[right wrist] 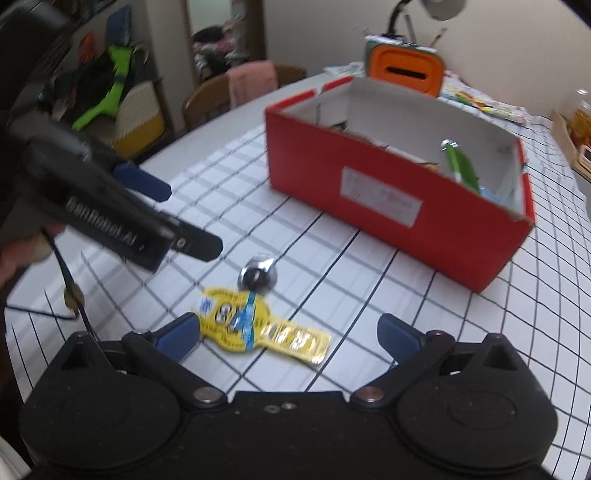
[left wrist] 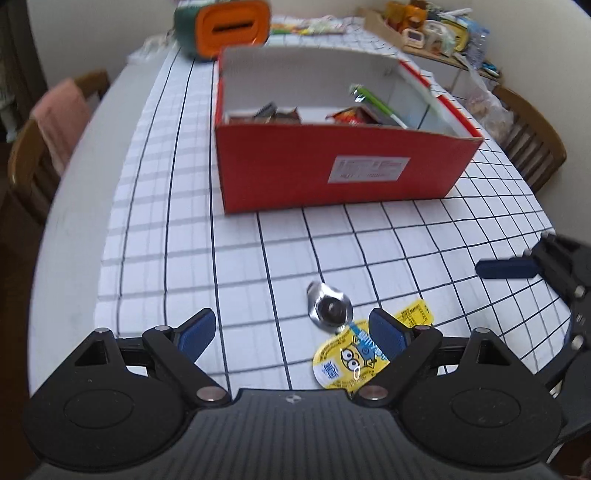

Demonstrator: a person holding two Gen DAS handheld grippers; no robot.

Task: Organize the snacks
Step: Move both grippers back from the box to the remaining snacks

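Your left gripper hangs over the checked tabletop with its jaws spread wide and nothing between the blue pads. Its right pad sits in front of the yellow snack packet, the one printed with a goggle-eyed cartoon figure, which lies flat on the cloth; whether pad and packet touch you cannot tell from here. Just beyond the packet lies a small silver foil-wrapped sweet, touching or almost touching the packet's edge.

Your right gripper is also released, jaws wide apart and empty, with the yellow snack packet lying on the cloth between its pads, nearer the left one. The foil sweet sits just past it.

The red cardboard box stands open farther back on the tabletop, well apart from both snacks. Inside it are several wrappers and a green stick-shaped packet leaning against the inner wall. An orange and green container stands behind the box.
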